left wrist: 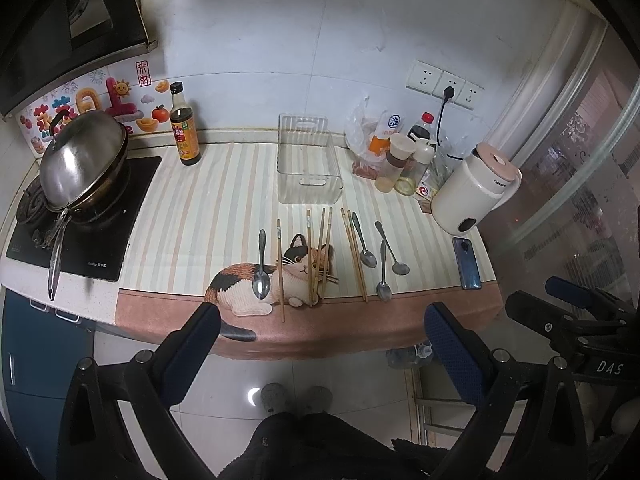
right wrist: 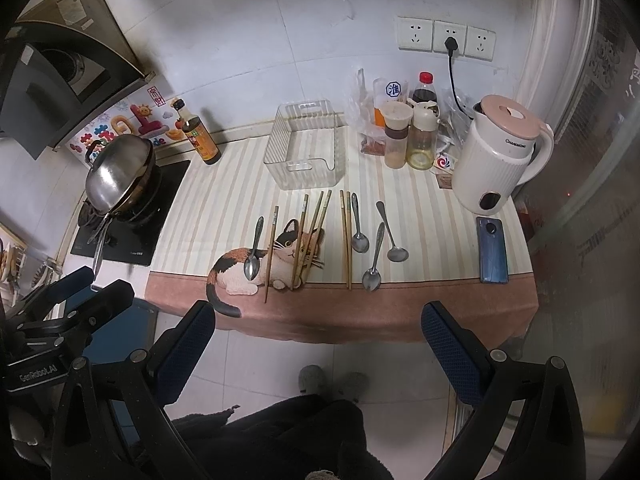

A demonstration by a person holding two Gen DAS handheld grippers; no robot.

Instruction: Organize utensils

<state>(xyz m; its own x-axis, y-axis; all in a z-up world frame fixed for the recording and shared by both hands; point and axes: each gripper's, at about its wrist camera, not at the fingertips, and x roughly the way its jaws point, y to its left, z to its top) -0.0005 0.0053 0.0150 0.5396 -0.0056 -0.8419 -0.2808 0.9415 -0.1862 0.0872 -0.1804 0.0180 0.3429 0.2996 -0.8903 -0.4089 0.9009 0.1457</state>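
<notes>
Several metal spoons and wooden chopsticks lie in a row on the striped cat-print mat (left wrist: 208, 220) (right wrist: 224, 200). The leftmost spoon (left wrist: 261, 268) (right wrist: 253, 254) lies on the cat picture, with a single chopstick (left wrist: 280, 268) (right wrist: 271, 254) beside it. A chopstick bunch (left wrist: 318, 256) (right wrist: 310, 236), a chopstick pair (left wrist: 354, 254) (right wrist: 346, 238) and three more spoons (left wrist: 383, 272) (right wrist: 374, 258) lie to the right. A clear plastic bin (left wrist: 308, 160) (right wrist: 306, 146) stands empty behind them. My left gripper (left wrist: 320, 324) and right gripper (right wrist: 318, 322) are open and empty, held back from the counter edge over the floor.
A wok with lid (left wrist: 82, 160) (right wrist: 120, 172) sits on the cooktop at left. A soy sauce bottle (left wrist: 184, 128) (right wrist: 200, 134) stands near it. Condiment bottles (left wrist: 404, 156) (right wrist: 408, 136), a white kettle (left wrist: 472, 188) (right wrist: 500, 156) and a blue phone (left wrist: 466, 258) (right wrist: 493, 250) are at right.
</notes>
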